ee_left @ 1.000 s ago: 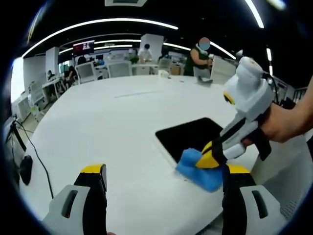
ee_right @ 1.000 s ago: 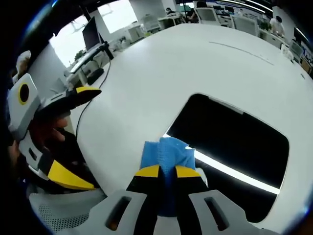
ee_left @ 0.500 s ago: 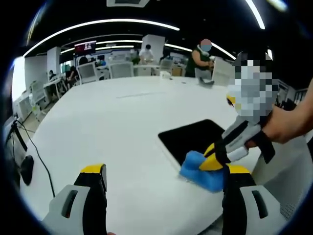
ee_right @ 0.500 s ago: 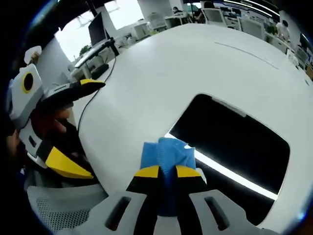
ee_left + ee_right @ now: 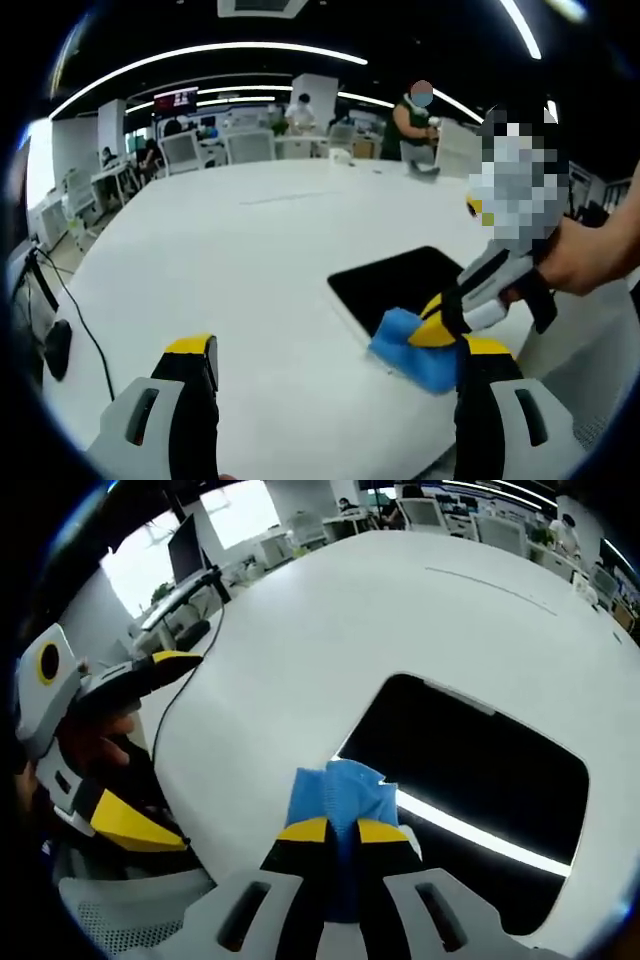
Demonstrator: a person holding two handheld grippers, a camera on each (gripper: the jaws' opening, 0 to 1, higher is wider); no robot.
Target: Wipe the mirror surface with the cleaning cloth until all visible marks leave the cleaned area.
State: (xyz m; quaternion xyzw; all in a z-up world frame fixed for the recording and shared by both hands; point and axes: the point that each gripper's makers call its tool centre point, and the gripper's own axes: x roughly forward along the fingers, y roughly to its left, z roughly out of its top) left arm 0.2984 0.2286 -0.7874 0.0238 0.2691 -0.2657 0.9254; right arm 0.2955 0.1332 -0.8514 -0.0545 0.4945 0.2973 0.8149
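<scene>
Right gripper (image 5: 340, 830) clenched on blue cleaning cloth (image 5: 338, 792), cloth bunched at the mirror's (image 5: 470, 780) near corner, 12 o'clock of the tips. Left gripper (image 5: 335, 365) released, jaws apart over white table (image 5: 230, 260); mirror at 2 o'clock. Office chairs (image 5: 245, 145) beyond.

Both views near, sharing mirror (image 5: 400, 285), perhaps obliquely

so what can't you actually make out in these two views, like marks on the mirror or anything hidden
- Marks on the mirror: right gripper view, the glass reads as dark with a reflected light strip; any smudges are too faint to tell.
- Mirror corner under the blue cloth: covered by the cloth and the right gripper.
- Mirror's near-right part in the left gripper view: hidden behind the right gripper and the hand.
- Left gripper: open, holding nothing.
</scene>
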